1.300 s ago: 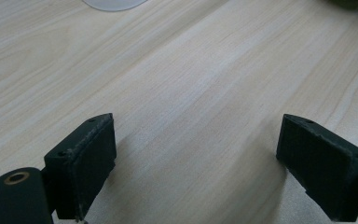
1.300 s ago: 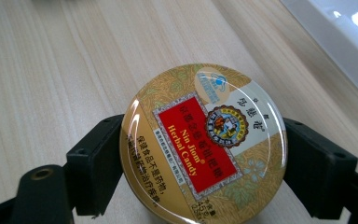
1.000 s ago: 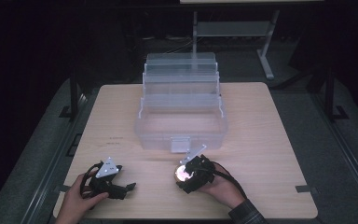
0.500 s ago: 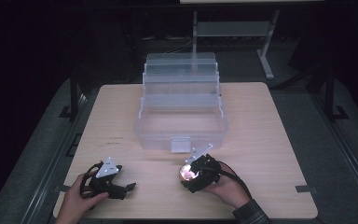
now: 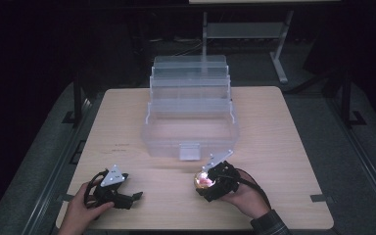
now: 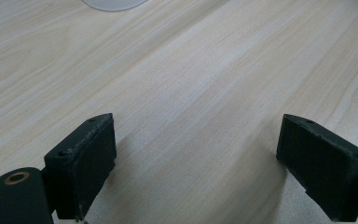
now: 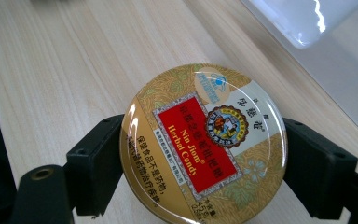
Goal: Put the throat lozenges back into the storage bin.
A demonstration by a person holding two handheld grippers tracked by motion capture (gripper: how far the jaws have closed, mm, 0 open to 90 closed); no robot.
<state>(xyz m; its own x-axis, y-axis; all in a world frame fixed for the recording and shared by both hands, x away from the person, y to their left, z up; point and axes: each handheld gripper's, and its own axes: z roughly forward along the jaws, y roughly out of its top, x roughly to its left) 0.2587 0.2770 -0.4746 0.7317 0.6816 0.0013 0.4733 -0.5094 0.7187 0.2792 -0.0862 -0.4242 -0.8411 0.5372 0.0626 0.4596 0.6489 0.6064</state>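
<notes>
A round candy tin (image 7: pixel 204 145) is clamped between the pads of the right tool (image 5: pixel 206 180), taken across its width at opposite points of the rim, with the printed lid facing the tool's own camera. In the high view the tin (image 5: pixel 203 179) is seen at the front of that tool, just short of the latch side of a clear plastic tiered organiser box (image 5: pixel 191 115) that stands open ahead of it on the worktop (image 5: pixel 284 147). The left tool (image 5: pixel 127 197) is held low over bare wood, off to the side of the right tool and well apart from the tin, its jaws standing wide with nothing between them.

The tin is judged to be light and stiff, made of thin metal with a glossy, slippery lacquer. The curved rim gives each flat pad only a narrow line of contact, so twisting or sliding out is a risk if the grip is slackened. A hold across the full diameter at the side wall, as taken now, is judged the safest; heavy squeezing could dent the wall or spring the lid.
</notes>
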